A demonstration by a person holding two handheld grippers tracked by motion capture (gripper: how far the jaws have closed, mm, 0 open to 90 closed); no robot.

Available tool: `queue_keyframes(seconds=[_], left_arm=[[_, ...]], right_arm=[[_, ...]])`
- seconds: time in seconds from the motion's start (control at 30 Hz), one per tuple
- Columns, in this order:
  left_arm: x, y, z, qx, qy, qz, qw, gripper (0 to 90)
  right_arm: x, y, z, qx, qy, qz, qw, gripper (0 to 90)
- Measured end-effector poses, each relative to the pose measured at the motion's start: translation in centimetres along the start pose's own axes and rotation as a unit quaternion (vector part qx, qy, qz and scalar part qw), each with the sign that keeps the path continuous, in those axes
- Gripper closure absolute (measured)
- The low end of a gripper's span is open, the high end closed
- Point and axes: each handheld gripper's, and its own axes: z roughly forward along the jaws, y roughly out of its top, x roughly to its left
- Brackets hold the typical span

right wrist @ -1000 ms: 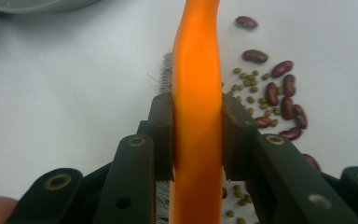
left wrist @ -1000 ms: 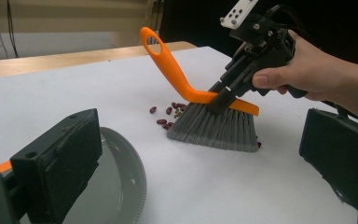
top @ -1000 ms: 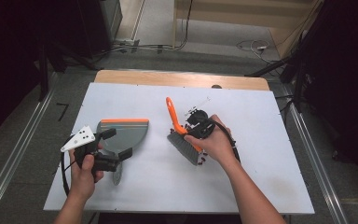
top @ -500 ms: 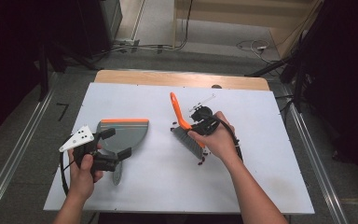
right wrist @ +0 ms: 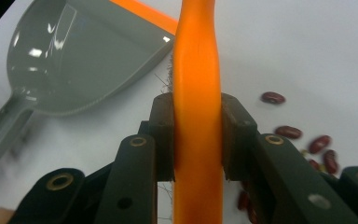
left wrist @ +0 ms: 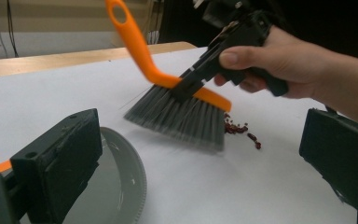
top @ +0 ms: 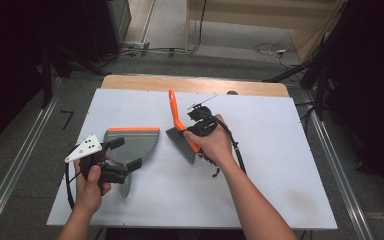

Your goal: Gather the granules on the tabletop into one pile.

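A grey dustpan (top: 132, 142) with an orange lip lies on the white table (top: 280, 165), left of centre. My left gripper (top: 126, 153) hovers over its rear, jaws wide apart with nothing between them (left wrist: 200, 140); the dustpan's rim (left wrist: 121, 182) shows by the left jaw. My right gripper (top: 194, 139) is shut on the orange handle of a hand brush (top: 180, 142), the pads clamped on either side of the handle (right wrist: 197, 135). The grey bristles (left wrist: 182, 114) rest on the table just right of the dustpan (right wrist: 74, 60). Several red beans (left wrist: 237, 128) (right wrist: 307, 140) lie behind the brush.
A wooden strip (top: 195, 85) runs along the table's far edge. The right gripper's black cable (top: 237, 150) trails beside the person's forearm. Bare white surface (top: 290, 140) spreads to the right and toward the front edge. Metal rails (top: 330, 160) flank the table on the floor.
The right gripper has carried the brush to the left, closer to the dustpan, leaving the beans behind the bristles. The left gripper and the dustpan have stayed put.
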Motion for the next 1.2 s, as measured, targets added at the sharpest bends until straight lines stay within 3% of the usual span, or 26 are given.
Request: queue_keyframes(seconds=[0.03,0.1,0.13,0.3,0.37,0.5,0.73,1.0,1.2], left_arm=[[0.0,0.0,0.0,-0.001,0.000,0.000,1.0000,0.0],[0.1,-0.1,-0.1,-0.001,0.000,-0.001,1.0000,0.0],[0.1,-0.1,-0.1,-0.001,0.000,-0.002,1.0000,0.0],[0.2,-0.2,-0.2,0.000,0.001,-0.003,1.0000,0.0],[0.2,-0.1,-0.2,0.000,0.002,-0.004,1.0000,0.0],[0.0,-0.1,-0.2,0.001,0.002,-0.002,1.0000,0.0],[-0.1,-0.2,0.1,0.005,0.000,0.000,1.0000,0.0],[0.0,-0.2,0.1,0.003,-0.001,-0.002,1.0000,0.0],[-0.1,-0.2,0.1,0.005,-0.001,-0.001,1.0000,0.0]], right_arm=[[-0.1,0.1,0.6,0.002,-0.001,0.008,1.0000,68.7],[-0.3,0.2,1.4,0.002,-0.033,0.026,0.9991,68.4],[-0.6,0.3,1.6,-0.001,-0.038,0.041,0.9984,68.4],[-2.9,-0.2,1.5,-0.001,-0.026,0.078,0.9967,67.8],[-3.6,-0.7,1.3,-0.004,-0.031,0.084,0.9960,67.7],[-4.9,-1.6,0.9,-0.011,-0.026,0.118,0.9926,67.4],[-6.2,-2.8,-0.6,-0.014,-0.053,0.131,0.9899,67.1],[-8.0,-4.0,-1.8,-0.020,-0.061,0.155,0.9859,67.0],[-8.4,-4.4,-2.4,-0.023,-0.067,0.163,0.9841,67.1]])
